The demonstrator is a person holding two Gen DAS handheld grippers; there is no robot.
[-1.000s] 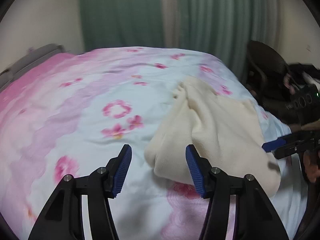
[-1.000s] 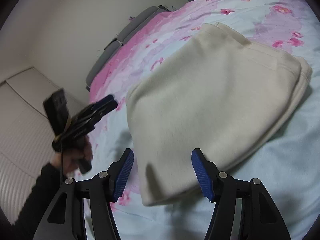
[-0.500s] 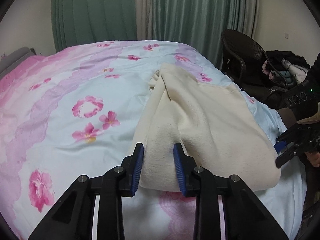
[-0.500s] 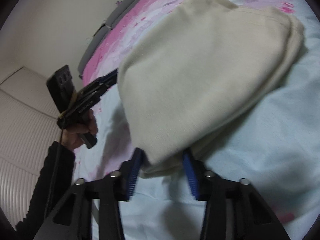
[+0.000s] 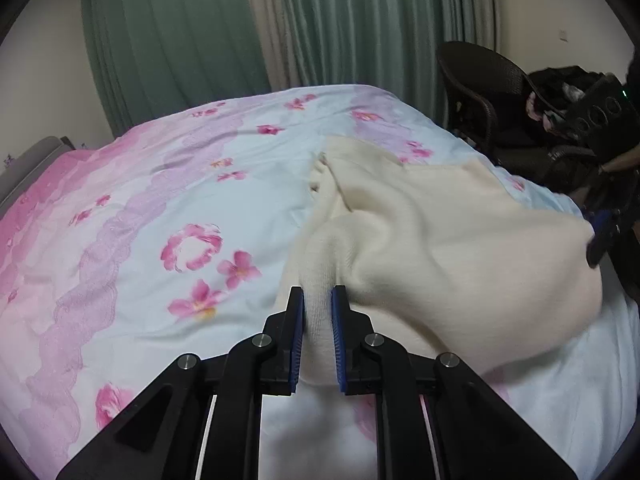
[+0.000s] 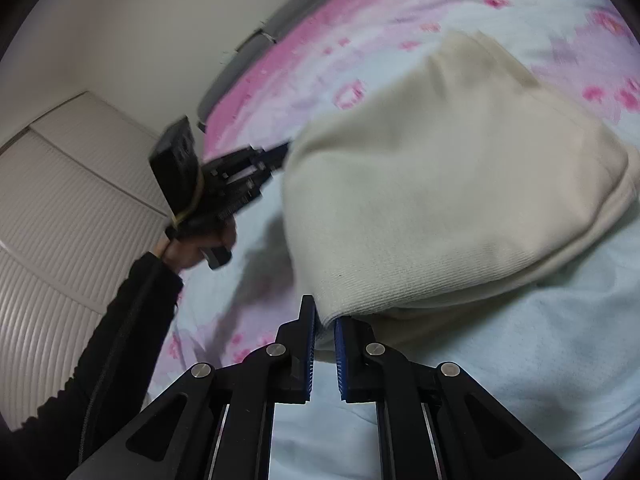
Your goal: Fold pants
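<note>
Pants point(image 5: 440, 240) are lying on the bed point(image 5: 160, 208), both near corners clamped: left hand-held gripper point(image 5: 318, 300), right hand-held gripper point(image 6: 324, 320); chair point(image 5: 480, 92) standing far right.

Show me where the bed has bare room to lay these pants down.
Free: the floral sheet between the cream pants and the grey headboard. Crowded: the side by the wicker chair, where both the left gripper and right gripper clamp the pants.

No writing, label, brand, number or sign can be read in either view.
</note>
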